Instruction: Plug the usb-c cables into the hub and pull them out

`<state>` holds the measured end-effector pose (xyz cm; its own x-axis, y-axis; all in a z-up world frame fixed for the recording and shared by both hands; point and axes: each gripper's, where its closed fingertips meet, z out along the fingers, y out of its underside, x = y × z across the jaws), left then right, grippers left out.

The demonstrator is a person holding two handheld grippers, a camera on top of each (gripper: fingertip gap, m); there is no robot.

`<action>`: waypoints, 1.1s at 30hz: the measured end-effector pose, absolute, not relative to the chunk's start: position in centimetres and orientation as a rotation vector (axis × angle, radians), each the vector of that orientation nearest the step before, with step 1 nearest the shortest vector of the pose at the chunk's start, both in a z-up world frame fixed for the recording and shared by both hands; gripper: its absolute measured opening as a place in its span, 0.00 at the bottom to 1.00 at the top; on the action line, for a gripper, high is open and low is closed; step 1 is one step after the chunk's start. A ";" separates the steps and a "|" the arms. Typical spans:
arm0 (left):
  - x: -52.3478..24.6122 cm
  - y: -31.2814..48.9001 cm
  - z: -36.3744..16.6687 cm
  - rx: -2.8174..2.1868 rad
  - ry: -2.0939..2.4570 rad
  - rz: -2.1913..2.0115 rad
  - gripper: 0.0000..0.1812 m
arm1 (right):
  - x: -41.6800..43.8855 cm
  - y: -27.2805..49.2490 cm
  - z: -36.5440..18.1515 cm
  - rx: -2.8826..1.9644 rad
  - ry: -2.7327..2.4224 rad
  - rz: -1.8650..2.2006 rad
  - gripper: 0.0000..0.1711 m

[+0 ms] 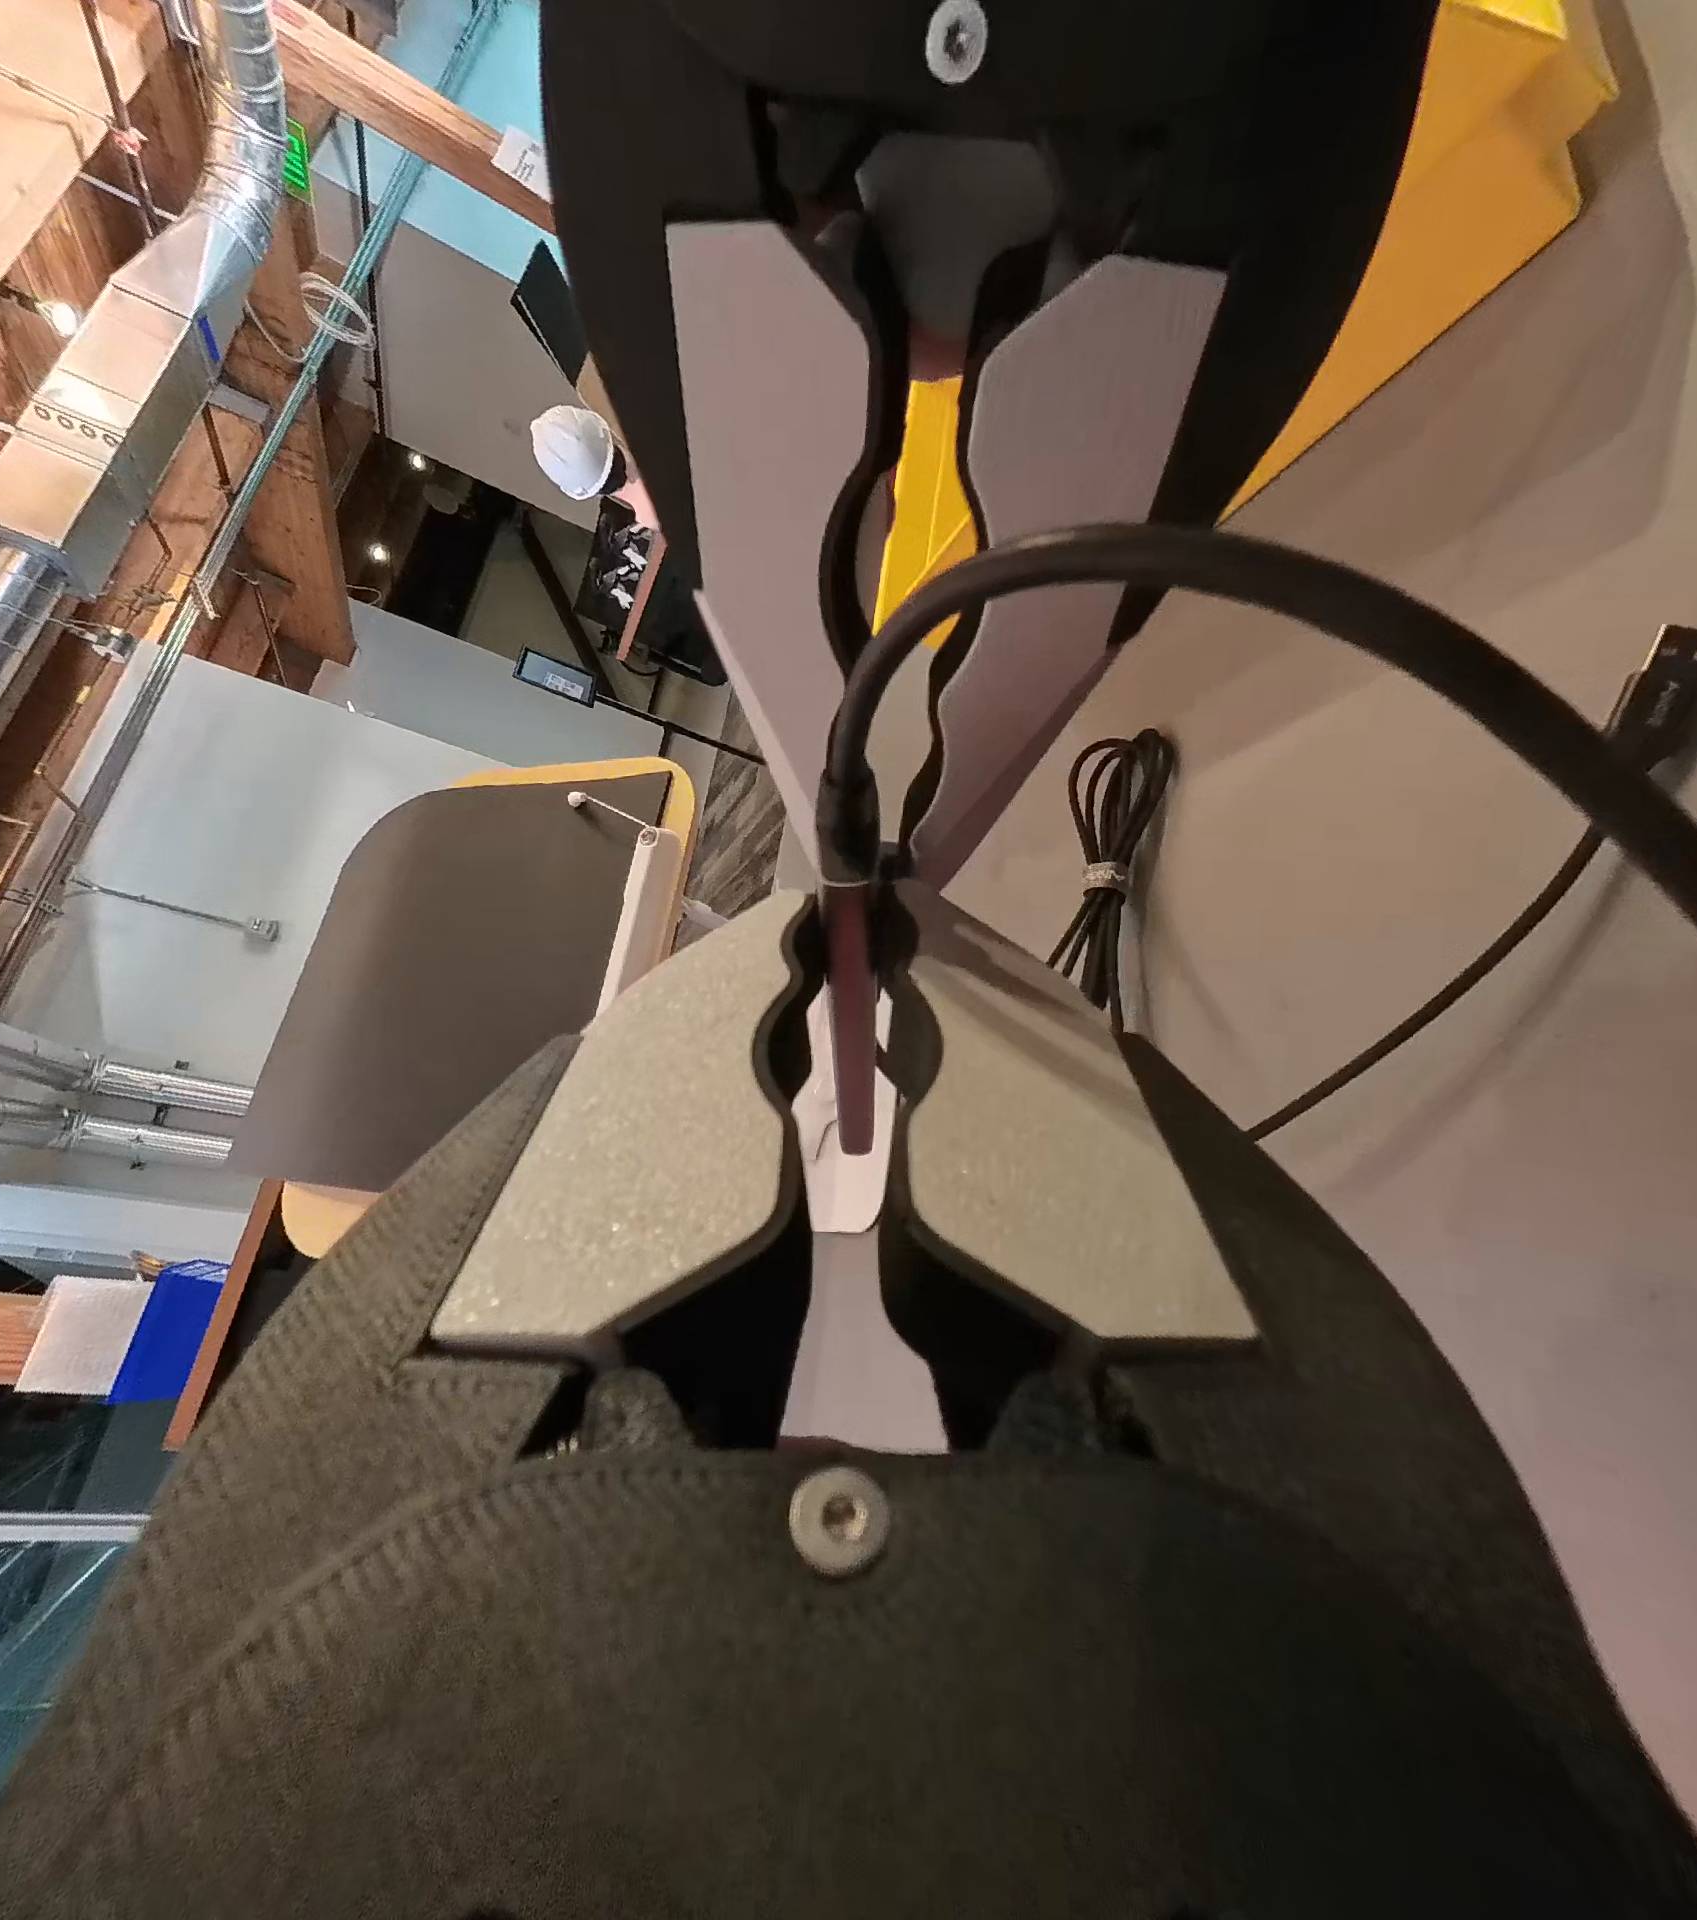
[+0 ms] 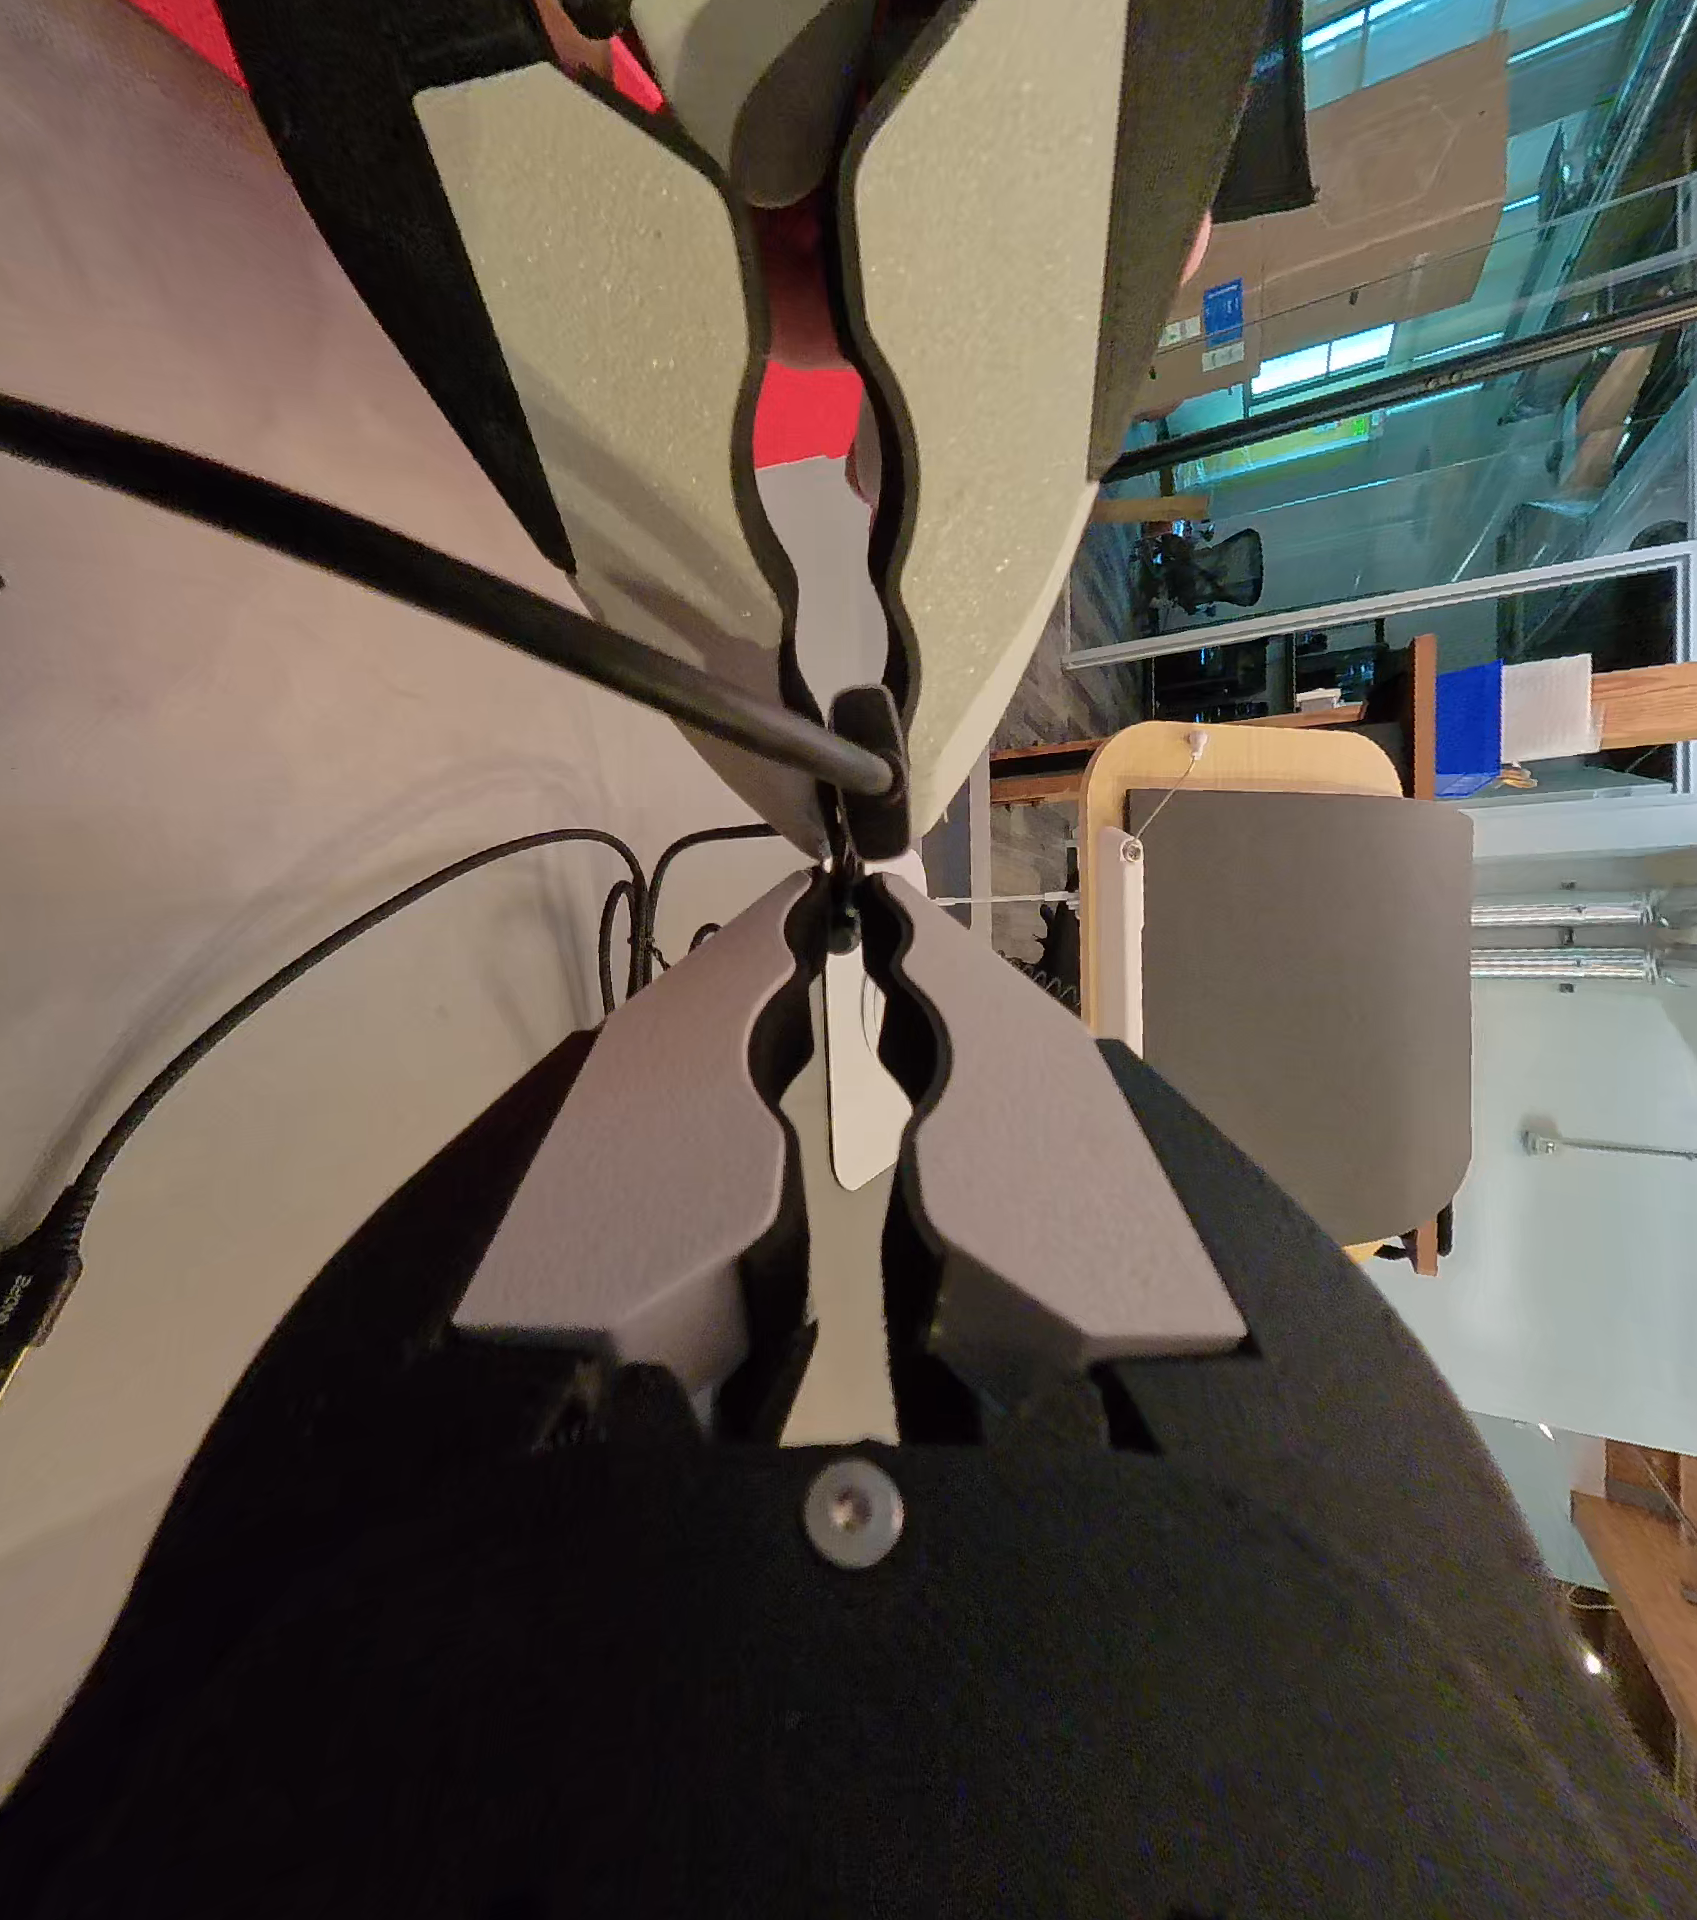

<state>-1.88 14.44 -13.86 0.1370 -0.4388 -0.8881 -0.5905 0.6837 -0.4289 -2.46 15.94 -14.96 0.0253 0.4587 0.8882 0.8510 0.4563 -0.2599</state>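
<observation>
two grippers meet tip to tip above a white table (image 1: 1343, 935): the left gripper (image 1: 849, 914) is clamped on a thin dark maroon hub (image 1: 849, 1029), held edge-on between its grey pads, and the right gripper (image 2: 849, 883) pinches the black usb-c plug (image 2: 842, 920) touching the hub's end. the hub's thick black cable (image 1: 1446, 665) arcs away over the table, and beside it on the table lie a braided black usb cable (image 2: 200, 1049) and a bundled black cable (image 1: 1109, 862)
</observation>
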 end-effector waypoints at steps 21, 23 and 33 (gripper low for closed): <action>-1.9 14.2 -14.1 -0.891 1.529 0.142 0.05 | -2.6 15.9 -15.5 -1.186 -1.614 -0.392 0.02; -1.9 14.4 -14.4 -0.901 1.532 0.143 0.05 | -2.5 16.1 -15.9 -1.200 -1.612 -0.360 0.02; -1.8 15.1 -17.0 -0.949 1.562 0.134 0.05 | -2.1 16.4 -18.8 -1.218 -1.580 -0.261 0.02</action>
